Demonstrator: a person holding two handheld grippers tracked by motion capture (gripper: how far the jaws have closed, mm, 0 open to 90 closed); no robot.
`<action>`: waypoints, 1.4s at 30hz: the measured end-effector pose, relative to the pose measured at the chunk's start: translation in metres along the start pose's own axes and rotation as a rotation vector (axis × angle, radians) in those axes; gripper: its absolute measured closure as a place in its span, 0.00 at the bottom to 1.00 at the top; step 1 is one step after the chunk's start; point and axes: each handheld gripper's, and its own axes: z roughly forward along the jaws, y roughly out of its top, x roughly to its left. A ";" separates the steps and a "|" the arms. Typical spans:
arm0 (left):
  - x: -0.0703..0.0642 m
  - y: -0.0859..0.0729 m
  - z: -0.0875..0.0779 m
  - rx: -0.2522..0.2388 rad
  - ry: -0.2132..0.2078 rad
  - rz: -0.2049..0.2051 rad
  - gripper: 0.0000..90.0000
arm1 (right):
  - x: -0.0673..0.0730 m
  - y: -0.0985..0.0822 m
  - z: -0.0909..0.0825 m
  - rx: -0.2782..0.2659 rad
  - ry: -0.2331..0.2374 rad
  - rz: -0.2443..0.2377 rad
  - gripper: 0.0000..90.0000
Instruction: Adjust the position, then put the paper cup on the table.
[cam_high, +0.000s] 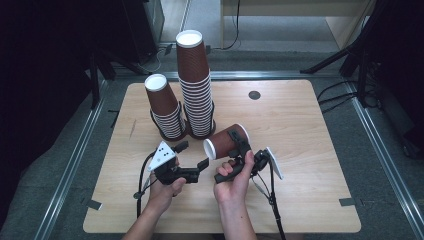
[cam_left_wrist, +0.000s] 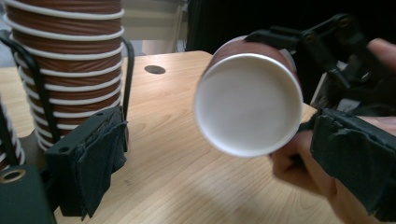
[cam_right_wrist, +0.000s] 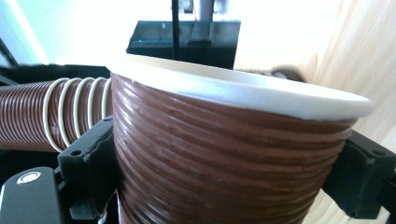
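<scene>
One loose cup (cam_high: 226, 141) is pinched by my right gripper (cam_high: 240, 145), fingers pressing its ribbed brown wall from both sides, so it lies on its side above the worktop (cam_high: 300, 130), apparently to offer its white end to my other hand; my left gripper (cam_high: 192, 161) waits just beside it, fingers spread and empty. Two stacks (cam_high: 195, 85) of like cups stand inverted in a black wire holder (cam_high: 212, 117) behind; the paper looks corrugated, light, easily crushed.
</scene>
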 end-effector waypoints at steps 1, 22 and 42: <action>0.001 0.000 0.000 0.002 0.005 -0.002 0.04 | 0.003 0.002 -0.002 -0.014 -0.001 -0.044 0.12; 0.015 -0.002 -0.016 0.014 0.054 -0.012 0.04 | 0.046 0.037 -0.026 -0.198 -0.013 -0.723 0.12; 0.053 -0.018 -0.055 0.038 0.178 -0.054 0.04 | 0.042 0.042 -0.032 -0.183 -0.059 -1.270 0.12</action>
